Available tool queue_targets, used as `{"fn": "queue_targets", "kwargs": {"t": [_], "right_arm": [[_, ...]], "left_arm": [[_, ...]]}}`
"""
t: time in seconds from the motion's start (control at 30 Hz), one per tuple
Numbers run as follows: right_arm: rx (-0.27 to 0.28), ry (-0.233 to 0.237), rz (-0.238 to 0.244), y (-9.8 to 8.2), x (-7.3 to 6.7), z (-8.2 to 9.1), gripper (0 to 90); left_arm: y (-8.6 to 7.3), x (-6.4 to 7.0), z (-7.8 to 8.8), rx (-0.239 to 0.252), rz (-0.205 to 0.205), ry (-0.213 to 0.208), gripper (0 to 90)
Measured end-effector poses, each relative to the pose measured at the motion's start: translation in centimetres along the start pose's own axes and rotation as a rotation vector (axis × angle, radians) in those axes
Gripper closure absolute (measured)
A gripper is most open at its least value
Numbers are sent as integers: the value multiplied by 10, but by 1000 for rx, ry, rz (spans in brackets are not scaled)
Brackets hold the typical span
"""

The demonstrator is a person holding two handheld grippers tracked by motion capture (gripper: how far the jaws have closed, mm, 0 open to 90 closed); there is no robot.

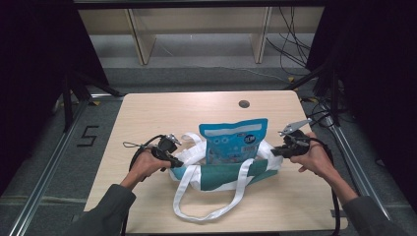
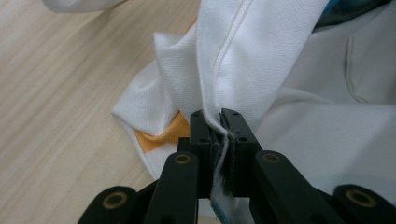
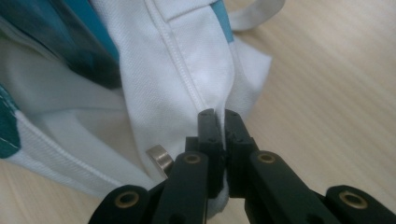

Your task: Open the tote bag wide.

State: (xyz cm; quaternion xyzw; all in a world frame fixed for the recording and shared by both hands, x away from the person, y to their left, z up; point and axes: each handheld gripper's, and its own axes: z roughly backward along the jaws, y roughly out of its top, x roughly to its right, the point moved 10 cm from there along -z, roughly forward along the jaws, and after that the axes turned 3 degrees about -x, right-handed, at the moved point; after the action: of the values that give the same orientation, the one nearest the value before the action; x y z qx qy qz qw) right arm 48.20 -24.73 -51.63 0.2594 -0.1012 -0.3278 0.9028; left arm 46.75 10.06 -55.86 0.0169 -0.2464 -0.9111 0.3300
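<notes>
Nearest, two forearms in dark sleeves, coming in from the near edge, cut off at the elbows. One bag: a white tote bag (image 1: 221, 174) with teal panels, lying on the near half of the wooden table (image 1: 147, 113), roughly centred left to right. Two white strap handles counted: one looping toward the near edge (image 1: 206, 211), the other lying at the bag's far left (image 1: 189, 138). One blue pouch (image 1: 235, 140) with white print, standing upright in the bag's mouth, lower part hidden inside; print too small to read.

Two grippers. Left gripper (image 1: 172, 160) at the bag's left end, jaws pinched nearly together on a fold of the white fabric; in the left gripper view (image 2: 217, 126) the stitched edge runs straight down between the pads, and an orange patch (image 2: 166, 133) shows beneath the cloth, partly covered. Right gripper (image 1: 276, 151) at the bag's right end, jaws likewise clamped narrow on the white rim; in the right gripper view (image 3: 218, 123) a seamed edge is caught between them, with a small metal-looking piece (image 3: 159, 157) just left of the jaws, hard to identify.

Farther off, one small dark round inset (image 1: 244, 103) near the table's far edge. Beyond, pale wooden shelving (image 1: 196, 29), top cut off, and loose cables on the floor at far right.
</notes>
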Motion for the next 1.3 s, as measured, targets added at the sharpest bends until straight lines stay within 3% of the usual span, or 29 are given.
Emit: {"fn": "queue_targets", "kwargs": {"t": [0.03,0.2,0.23,0.27,0.3,0.33,0.37,0.43,0.47,0.5,0.53,0.57,0.6,0.63,0.67,0.73,0.83,0.9,0.93,0.97,1.03,1.07,1.1,1.13,1.17,1.23,1.27,1.3], "right_arm": [[-11,10,-26,-8,-1,-11,884],[-16,15,-31,-22,-3,-33,881],[-12,62,-78,-22,-12,-34,881],[3,39,-58,-23,-7,-38,881],[11,52,-76,-24,-9,-38,881],[15,31,-49,-25,-4,-37,881],[5,35,-67,-25,-7,-36,880],[9,25,-49,-23,-6,-34,876],[-6,58,-95,-22,-15,-30,871],[40,51,-92,-17,-14,-30,866],[2,-8,-57,-21,-6,-25,855],[35,28,-93,-17,-12,-23,836],[78,-3,-81,-11,-9,-13,779],[78,-3,-81,-11,-9,-13,779],[58,-60,-60,-10,-4,4,745],[70,-66,-52,-7,-5,10,736],[165,-20,-34,12,-14,35,693],[211,50,-45,23,-35,53,670],[222,85,-14,27,-46,64,653],[222,85,-14,27,-46,64,653],[231,178,-5,32,-71,71,613],[231,178,-5,32,-71,71,613],[230,210,3,33,-79,71,601],[217,233,21,33,-88,70,580],[216,250,30,34,-93,70,569],[206,266,56,36,-102,65,525],[201,257,68,38,-106,60,517],[195,282,69,38,-112,58,512]], "left_arm": [[-1,-1,-2,1,-3,-10,828],[-1,-4,-10,8,-1,6,830],[-1,-5,-11,8,0,8,831],[-1,-5,-12,10,3,7,830],[-1,-5,-12,21,5,9,829],[0,-6,-11,24,5,10,827],[-1,-5,-11,16,9,7,825],[-1,-5,-6,14,0,26,818],[-1,-5,-3,12,1,44,807],[-1,-5,2,18,4,60,786],[-1,-4,5,27,14,64,744],[-1,-3,11,36,28,72,707],[0,-3,15,43,32,77,617],[0,-1,20,47,39,75,617],[5,5,32,77,67,71,544],[7,8,38,83,71,72,523],[16,17,55,117,69,78,446],[22,25,69,160,66,70,440],[23,28,73,166,55,55,438],[25,33,78,182,49,33,438],[26,48,86,195,44,-10,438],[26,48,86,195,44,-10,437],[24,54,88,181,19,-31,437],[24,58,88,186,24,-42,432],[25,63,89,196,34,-53,426],[22,70,90,170,-8,-67,403],[24,74,89,182,-7,-79,388],[25,80,86,182,-22,-105,385]]}}
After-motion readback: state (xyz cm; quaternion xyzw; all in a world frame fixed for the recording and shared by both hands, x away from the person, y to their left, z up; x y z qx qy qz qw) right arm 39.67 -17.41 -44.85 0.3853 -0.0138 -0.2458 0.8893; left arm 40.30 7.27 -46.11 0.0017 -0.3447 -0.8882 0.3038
